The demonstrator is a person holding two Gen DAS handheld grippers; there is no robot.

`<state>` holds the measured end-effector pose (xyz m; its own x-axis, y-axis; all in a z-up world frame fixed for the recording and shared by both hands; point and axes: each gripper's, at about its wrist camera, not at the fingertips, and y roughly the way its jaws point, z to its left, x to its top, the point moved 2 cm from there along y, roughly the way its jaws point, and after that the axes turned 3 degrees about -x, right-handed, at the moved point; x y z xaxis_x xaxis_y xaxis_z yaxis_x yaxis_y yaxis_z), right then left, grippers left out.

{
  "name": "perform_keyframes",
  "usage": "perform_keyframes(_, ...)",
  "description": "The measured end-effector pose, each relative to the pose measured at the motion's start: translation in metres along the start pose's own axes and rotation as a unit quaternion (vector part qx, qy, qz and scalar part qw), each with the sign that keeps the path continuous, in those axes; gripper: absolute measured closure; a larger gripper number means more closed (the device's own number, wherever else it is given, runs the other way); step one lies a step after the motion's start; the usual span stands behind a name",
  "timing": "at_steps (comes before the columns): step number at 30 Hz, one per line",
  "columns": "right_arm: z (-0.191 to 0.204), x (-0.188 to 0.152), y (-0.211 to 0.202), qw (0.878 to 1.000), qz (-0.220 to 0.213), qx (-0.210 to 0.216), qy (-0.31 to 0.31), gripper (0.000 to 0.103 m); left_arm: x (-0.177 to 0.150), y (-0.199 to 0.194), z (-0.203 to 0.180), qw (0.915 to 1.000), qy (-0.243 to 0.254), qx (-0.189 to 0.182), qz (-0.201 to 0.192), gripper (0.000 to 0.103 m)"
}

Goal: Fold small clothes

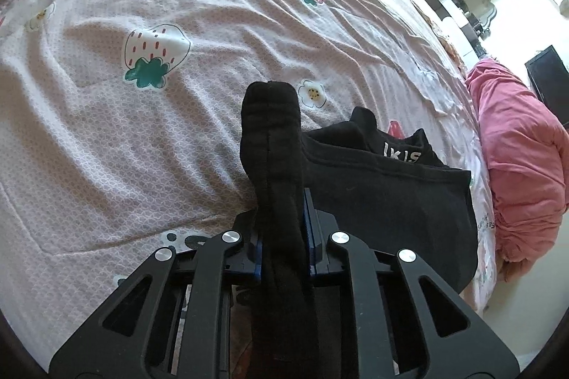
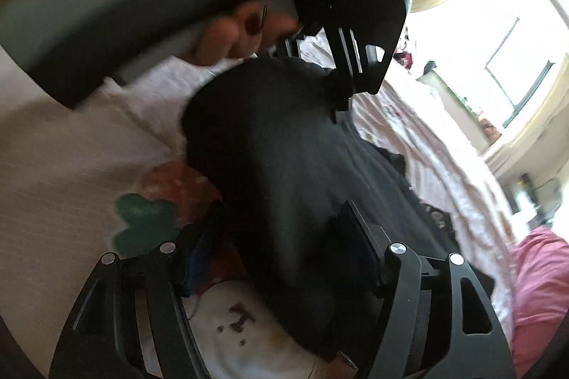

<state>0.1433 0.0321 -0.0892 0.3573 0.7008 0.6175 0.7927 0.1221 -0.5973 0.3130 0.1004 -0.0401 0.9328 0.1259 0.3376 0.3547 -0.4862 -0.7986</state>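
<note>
My left gripper (image 1: pixel 283 201) is shut on a black sock (image 1: pixel 272 130), whose toe end sticks up past the blue pads above the bed. A second black garment with white letters (image 1: pixel 391 179) lies on the sheet just right of it. In the right wrist view, blurred, my right gripper (image 2: pixel 284 219) stands open around the hanging black sock (image 2: pixel 284 165); the fabric passes between its fingers. The left gripper and the hand holding it (image 2: pixel 231 33) fill the top of that view.
A pale pink bed sheet (image 1: pixel 160 130) with strawberry and flower prints covers the bed. A bunched pink blanket (image 1: pixel 515 158) lies at the bed's right edge. A windowsill and shelves stand beyond, at the far right.
</note>
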Motion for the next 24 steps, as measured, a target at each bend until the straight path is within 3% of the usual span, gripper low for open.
perform_keyframes(2, -0.005, 0.000, 0.000, 1.000, -0.002, 0.001, 0.011, 0.068, 0.000, -0.001, 0.001, 1.0000, -0.002, -0.003, -0.001, 0.094)
perform_keyframes(5, -0.017, -0.001, -0.009, 0.999, -0.025, 0.008, 0.038, 0.081, 0.001, -0.004, 0.000, 1.0000, -0.004, -0.007, -0.004, 0.094)
perform_keyframes(15, -0.066, -0.009, -0.042, 0.989, -0.089, 0.004, 0.121, 0.084, 0.004, -0.028, -0.045, 0.9987, 0.025, -0.017, -0.041, 0.094)
perform_keyframes(24, -0.096, -0.026, -0.059, 0.977, -0.113, -0.009, 0.182, 0.085, -0.006, -0.036, -0.106, 0.9927, 0.092, 0.015, -0.077, 0.094)
